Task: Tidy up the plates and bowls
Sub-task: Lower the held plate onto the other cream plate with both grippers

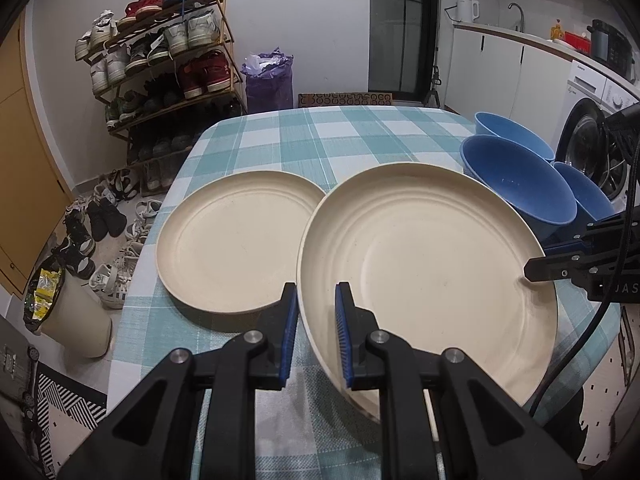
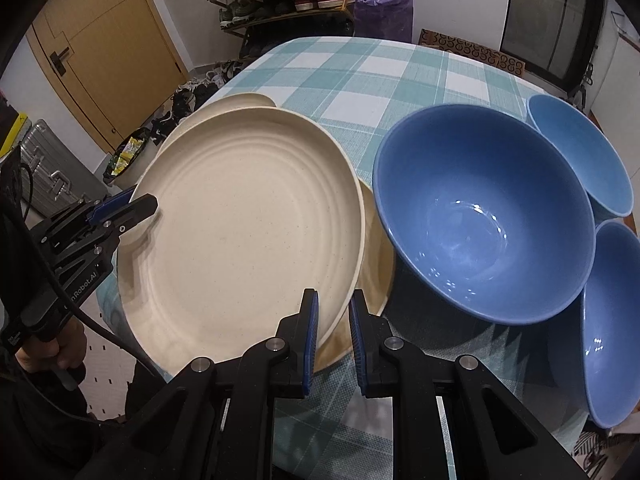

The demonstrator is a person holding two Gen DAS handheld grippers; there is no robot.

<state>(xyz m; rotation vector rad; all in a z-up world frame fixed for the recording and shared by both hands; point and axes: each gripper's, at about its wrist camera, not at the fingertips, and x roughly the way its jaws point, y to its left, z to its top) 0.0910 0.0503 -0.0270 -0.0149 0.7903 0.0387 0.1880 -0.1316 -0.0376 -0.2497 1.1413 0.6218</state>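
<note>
The step in hand looks like stacking the plates: both the left hand-held gripper (image 1: 316, 336) and the right hand-held gripper (image 2: 333, 344) are clamped on opposite rims of one cream plate (image 1: 432, 268), held tilted above the check-clothed desk (image 1: 320, 140), with a second plate (image 1: 236, 244) lying flat at its nine o'clock and another showing beneath its three o'clock edge in the right wrist view. The next move probably calls for settling it level and centred on a plate below before releasing. Three blue bowls (image 2: 484, 216) crowd the desk at three o'clock, while a shoe rack (image 1: 160, 60) stands at eleven o'clock.
</note>
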